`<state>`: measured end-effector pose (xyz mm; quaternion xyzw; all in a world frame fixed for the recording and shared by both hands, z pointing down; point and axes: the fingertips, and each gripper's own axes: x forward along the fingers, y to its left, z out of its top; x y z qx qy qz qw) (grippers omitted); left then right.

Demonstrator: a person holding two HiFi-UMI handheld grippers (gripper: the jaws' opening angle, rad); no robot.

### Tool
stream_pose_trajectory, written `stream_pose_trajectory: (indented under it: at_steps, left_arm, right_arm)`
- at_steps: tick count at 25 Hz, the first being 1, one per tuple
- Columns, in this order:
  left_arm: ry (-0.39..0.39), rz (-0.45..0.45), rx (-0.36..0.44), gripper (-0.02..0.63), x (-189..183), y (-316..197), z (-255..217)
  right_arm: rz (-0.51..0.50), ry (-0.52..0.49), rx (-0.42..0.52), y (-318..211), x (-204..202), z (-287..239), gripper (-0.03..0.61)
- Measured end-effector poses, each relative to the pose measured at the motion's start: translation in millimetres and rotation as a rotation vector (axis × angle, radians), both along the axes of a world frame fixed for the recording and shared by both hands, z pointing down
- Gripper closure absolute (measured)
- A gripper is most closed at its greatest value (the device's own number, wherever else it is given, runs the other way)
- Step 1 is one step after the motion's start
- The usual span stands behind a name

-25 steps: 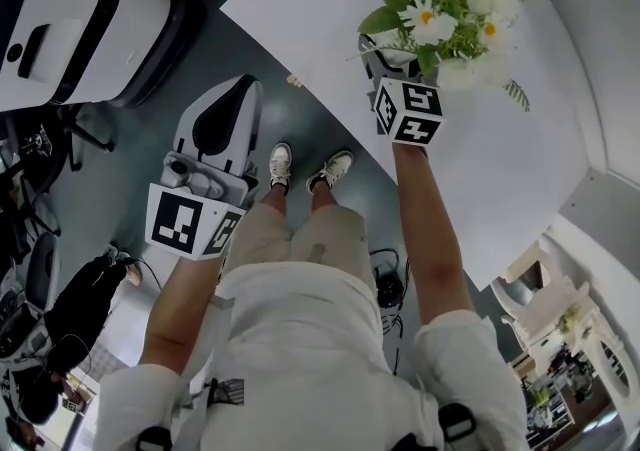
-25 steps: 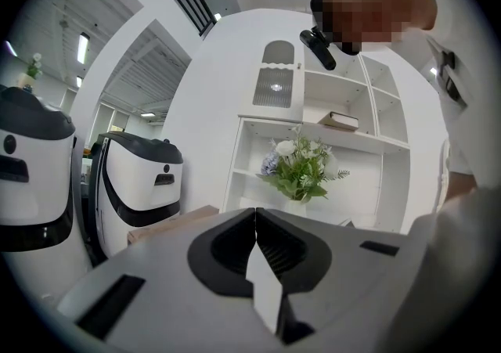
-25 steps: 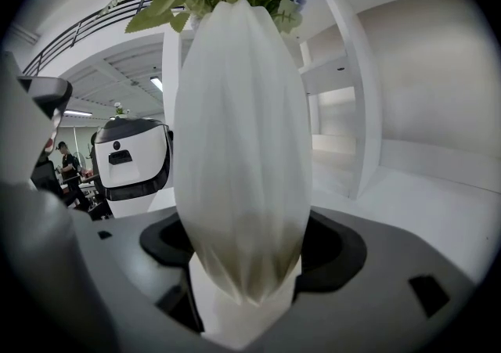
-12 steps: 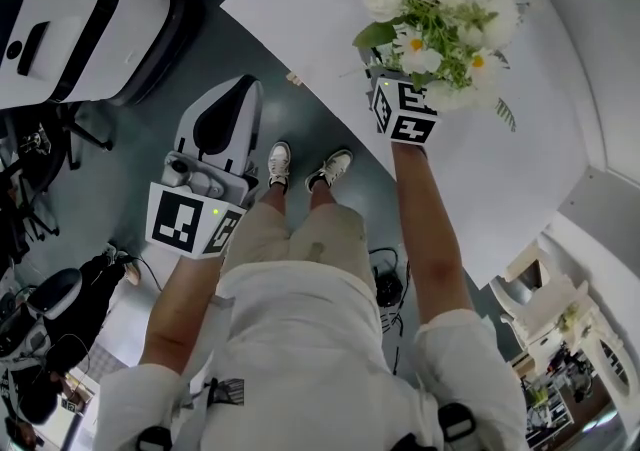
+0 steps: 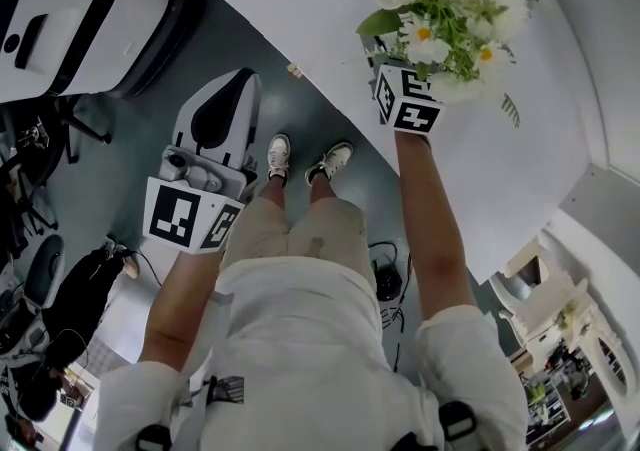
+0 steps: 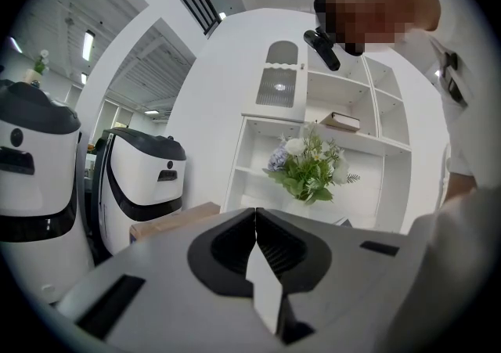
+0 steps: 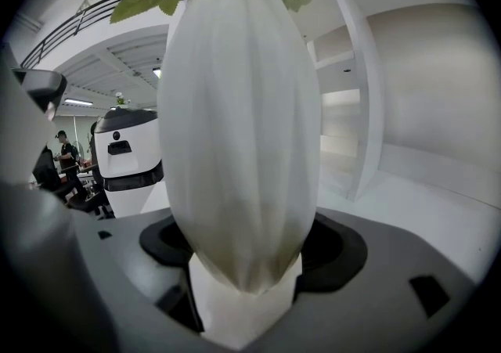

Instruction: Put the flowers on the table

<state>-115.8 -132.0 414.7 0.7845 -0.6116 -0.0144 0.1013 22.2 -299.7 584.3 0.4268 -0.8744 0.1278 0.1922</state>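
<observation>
Black-and-white square markers (image 5: 408,99) are being shown on both gripper cubes. Right gripper (image 7: 244,265): jaws are being held wide, clamped on the lower part of the white ribbed vase (image 7: 239,124). The flowers (image 5: 445,9) are being held upright over the white table (image 5: 320,9), near its edge. Left gripper (image 6: 254,226): jaws are being pressed together, nothing between, out over the grey floor (image 5: 130,169).

the left grey-and-white handheld gripper (image 6: 256,222) has its jaws pressed together with nothing between them, and is held close to the body on a bent bare left arm (image 5: 180,299). the right grey-and-white handheld gripper (image 7: 244,308) reaches forward on a straight bare right arm (image 5: 432,229), its jaws spread wide and clamped on a white ribbed vase (image 7: 239,132) standing upright between them.
</observation>
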Motion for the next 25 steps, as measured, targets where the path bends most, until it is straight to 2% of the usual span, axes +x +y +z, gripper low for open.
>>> stream_pose_trajectory:
  at_steps: [8,15,25]
  left_arm:
    - [0.004,0.004,0.006,0.598,2.1,-3.7,-3.6]
    - [0.005,0.009,0.011,0.598,7.5,-3.4,-6.3]
    - [0.006,0.004,0.018,0.598,5.6,3.1,-9.2]
  right_arm:
    - [-0.009,0.019,-0.021,-1.2,-0.4,1.7,0.201]
    - [0.006,0.015,-0.091,-0.6,3.8,8.8,0.199]
    - [0.018,0.048,-0.111,1.0,5.2,9.5,0.198]
